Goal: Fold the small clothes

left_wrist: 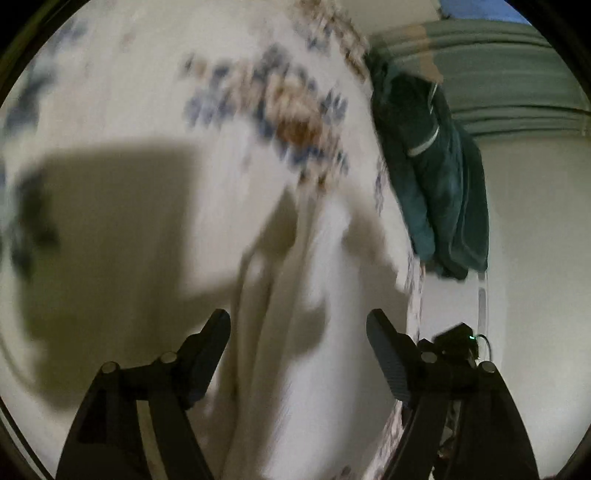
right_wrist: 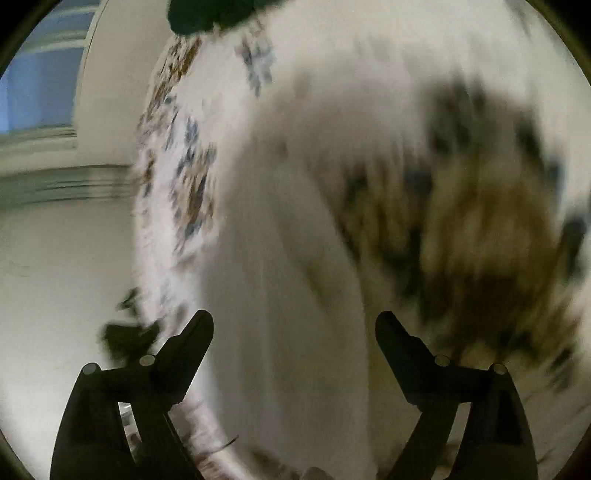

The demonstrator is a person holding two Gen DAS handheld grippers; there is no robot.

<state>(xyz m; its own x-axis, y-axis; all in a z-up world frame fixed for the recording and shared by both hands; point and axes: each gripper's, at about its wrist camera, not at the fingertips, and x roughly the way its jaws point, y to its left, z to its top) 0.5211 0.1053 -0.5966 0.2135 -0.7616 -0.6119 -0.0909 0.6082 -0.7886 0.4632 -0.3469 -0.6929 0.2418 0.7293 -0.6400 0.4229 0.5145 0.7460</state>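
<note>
A white garment (left_wrist: 295,332) lies in folds on a white cloth with blue and brown flower print (left_wrist: 280,110). My left gripper (left_wrist: 298,325) is open, its fingers either side of a raised white fold, just above it. In the right wrist view the same white garment (right_wrist: 288,295) runs between the open fingers of my right gripper (right_wrist: 294,325). Both views are blurred by motion. Whether either gripper touches the fabric I cannot tell.
A dark teal garment (left_wrist: 436,177) lies in a heap at the cloth's right edge; a dark piece (right_wrist: 207,11) also shows at the top of the right wrist view. The other gripper (left_wrist: 458,339) shows at the right. A pale wall (left_wrist: 535,221) lies beyond.
</note>
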